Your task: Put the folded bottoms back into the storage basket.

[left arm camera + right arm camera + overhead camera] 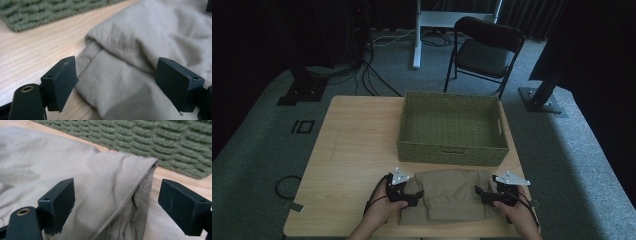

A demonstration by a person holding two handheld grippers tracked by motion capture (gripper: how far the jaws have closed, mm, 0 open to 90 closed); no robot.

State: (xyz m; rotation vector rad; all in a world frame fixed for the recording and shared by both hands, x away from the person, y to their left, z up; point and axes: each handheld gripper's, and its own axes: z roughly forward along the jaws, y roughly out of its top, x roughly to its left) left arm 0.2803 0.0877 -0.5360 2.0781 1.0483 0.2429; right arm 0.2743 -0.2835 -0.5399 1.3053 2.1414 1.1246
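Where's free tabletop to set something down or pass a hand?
Widest bare patch: the table left of the green basket, back to the far edge. A narrow strip runs between the basket and the folded beige garment. Crowded along the near edge, where the left gripper and right gripper flank the garment.

The folded garment (452, 195) is matt beige woven cloth, soft and creased, with stitched seams along its edges. The table (357, 145) has a pale wood-grain top, smooth with a faint sheen. The basket (452, 152) is coarse green wicker, rough and ribbed. The jaws of the left gripper (120, 85) and the right gripper (117, 207) look like matt black plastic, slightly scuffed, with small brass-coloured inserts
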